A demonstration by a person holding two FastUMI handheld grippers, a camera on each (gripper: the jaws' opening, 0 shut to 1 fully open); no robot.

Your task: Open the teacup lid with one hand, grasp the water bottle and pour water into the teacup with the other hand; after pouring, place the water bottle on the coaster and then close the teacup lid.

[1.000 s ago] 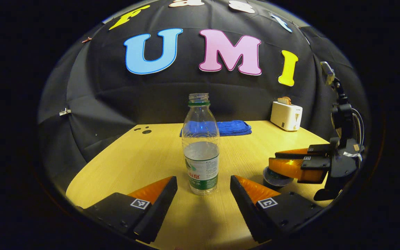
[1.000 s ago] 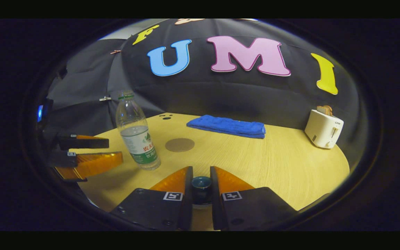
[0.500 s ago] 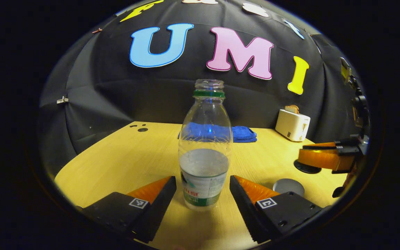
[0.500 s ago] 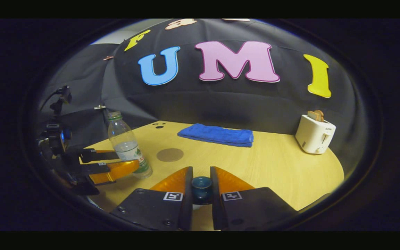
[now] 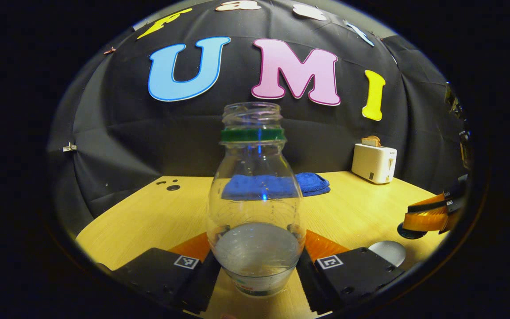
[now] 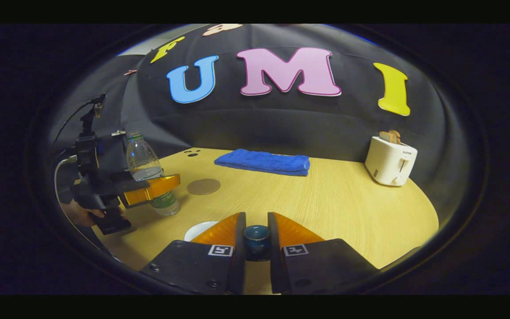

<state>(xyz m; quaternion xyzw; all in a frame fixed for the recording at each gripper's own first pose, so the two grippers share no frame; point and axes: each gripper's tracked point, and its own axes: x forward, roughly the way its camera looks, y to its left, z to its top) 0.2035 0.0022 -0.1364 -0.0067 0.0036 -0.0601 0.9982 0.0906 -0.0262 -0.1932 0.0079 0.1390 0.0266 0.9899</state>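
Since a second ago my left gripper (image 5: pixel 257 272) has closed around the water bottle (image 5: pixel 256 208); my right gripper (image 6: pixel 257 239) stays clamped on the teacup lid (image 6: pixel 256 234). Uncapped, half-full, the bottle could slosh if jerked before reaching the teacup (image 5: pixel 388 251).

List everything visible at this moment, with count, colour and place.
water bottle: 1, clear, green neck ring, uncapped, part full, between the left fingers
teacup lid: 1, dark blue knob, in the right grip
teacup: 1, pale, open, table front
coaster: 1, brown, right of the bottle
towel: 1, blue, folded, table back
toaster: 1, white, back right
table: 1, light wood
left hand-held gripper: 1, around the bottle
right hand-held gripper: 1, pinching the lid
hand: 1, holding the left gripper
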